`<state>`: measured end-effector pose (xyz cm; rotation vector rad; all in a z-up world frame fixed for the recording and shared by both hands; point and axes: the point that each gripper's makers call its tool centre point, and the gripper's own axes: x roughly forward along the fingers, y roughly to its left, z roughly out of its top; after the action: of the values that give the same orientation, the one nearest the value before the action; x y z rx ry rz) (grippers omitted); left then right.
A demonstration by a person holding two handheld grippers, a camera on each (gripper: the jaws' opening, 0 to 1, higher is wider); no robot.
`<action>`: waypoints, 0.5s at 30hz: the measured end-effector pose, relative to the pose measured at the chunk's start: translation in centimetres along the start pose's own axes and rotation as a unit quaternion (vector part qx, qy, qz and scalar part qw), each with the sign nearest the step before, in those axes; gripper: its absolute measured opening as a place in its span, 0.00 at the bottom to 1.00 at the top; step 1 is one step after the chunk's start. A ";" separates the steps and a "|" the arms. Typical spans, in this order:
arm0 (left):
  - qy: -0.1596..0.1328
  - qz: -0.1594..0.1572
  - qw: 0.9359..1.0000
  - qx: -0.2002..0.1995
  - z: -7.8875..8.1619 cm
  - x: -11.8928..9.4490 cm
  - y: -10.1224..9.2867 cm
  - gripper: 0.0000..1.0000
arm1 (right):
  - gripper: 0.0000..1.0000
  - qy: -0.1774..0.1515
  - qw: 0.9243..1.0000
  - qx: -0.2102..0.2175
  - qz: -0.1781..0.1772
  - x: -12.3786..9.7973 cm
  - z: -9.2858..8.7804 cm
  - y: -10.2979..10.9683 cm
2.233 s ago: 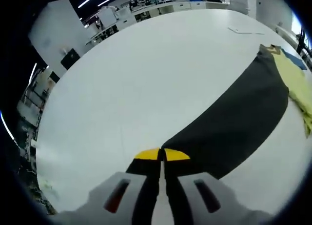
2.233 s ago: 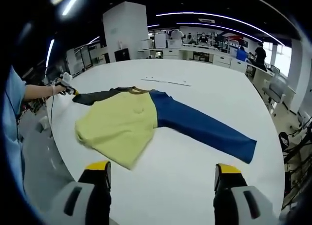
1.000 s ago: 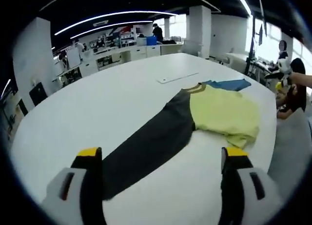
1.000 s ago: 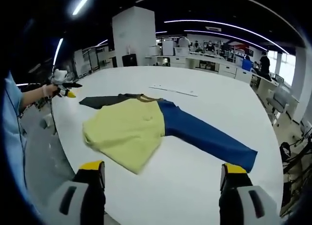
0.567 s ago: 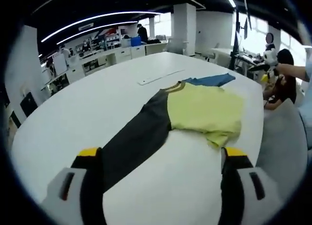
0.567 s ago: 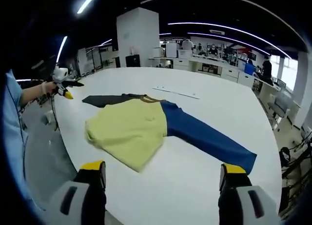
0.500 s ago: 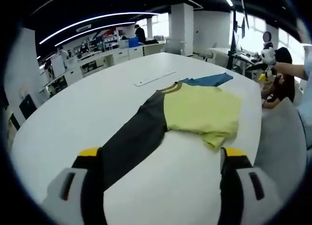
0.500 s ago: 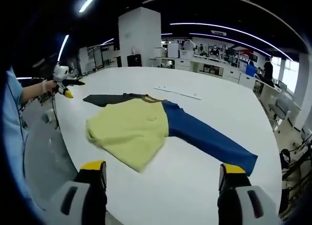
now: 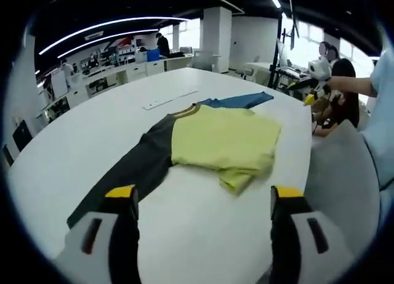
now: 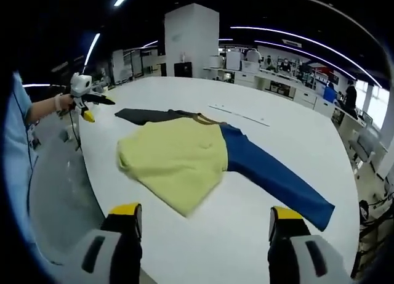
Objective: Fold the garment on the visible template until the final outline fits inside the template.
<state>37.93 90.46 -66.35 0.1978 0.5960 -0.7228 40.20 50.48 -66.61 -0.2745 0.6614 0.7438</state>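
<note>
The garment lies flat on the white table (image 9: 80,130). It has a yellow body (image 9: 221,139), a dark grey sleeve (image 9: 132,170) and a blue sleeve (image 9: 237,101). My left gripper (image 9: 202,194) is open and holds nothing; it hangs above the table short of the garment, its left jaw near the dark sleeve's cuff. In the right gripper view the yellow body (image 10: 175,154) is central, with the blue sleeve (image 10: 277,179) stretching right and the dark sleeve (image 10: 148,116) behind it. My right gripper (image 10: 205,213) is open and apart from the cloth. The left gripper (image 10: 95,108) shows at the left in a hand.
A thin white strip (image 9: 169,99) lies on the table beyond the collar, also seen as the strip (image 10: 240,114) in the right gripper view. The right gripper (image 9: 303,92) is held off the table's edge. Desks and people stand in the background.
My left gripper, earlier shut on the dark sleeve's cuff, has let go, opened and drawn back. Both cameras have swung a little. The garment has stayed where it lay.
</note>
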 end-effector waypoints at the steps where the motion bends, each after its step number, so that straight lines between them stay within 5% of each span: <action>1: -0.004 -0.003 1.000 0.002 0.0 0.1 -0.2 0.83 | 0.83 0.007 1.000 -0.011 0.002 0.2 -0.1 0.2; 5: -0.018 -0.014 1.000 0.001 0.2 0.8 -1.6 0.76 | 0.77 0.016 0.999 -0.031 0.023 1.1 -0.1 1.5; 12: -0.015 -0.032 0.999 -0.007 -0.5 1.4 -2.8 0.77 | 0.58 0.033 0.993 -0.106 0.037 3.2 -0.2 3.0; 15: -0.019 -0.034 0.999 -0.009 -0.6 1.5 -3.1 0.76 | 0.51 0.042 0.992 -0.108 0.041 4.1 -0.4 3.5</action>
<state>36.51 87.53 -67.59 0.1468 0.5756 -0.7855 39.76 54.97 -69.57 -0.4810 0.6759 0.8877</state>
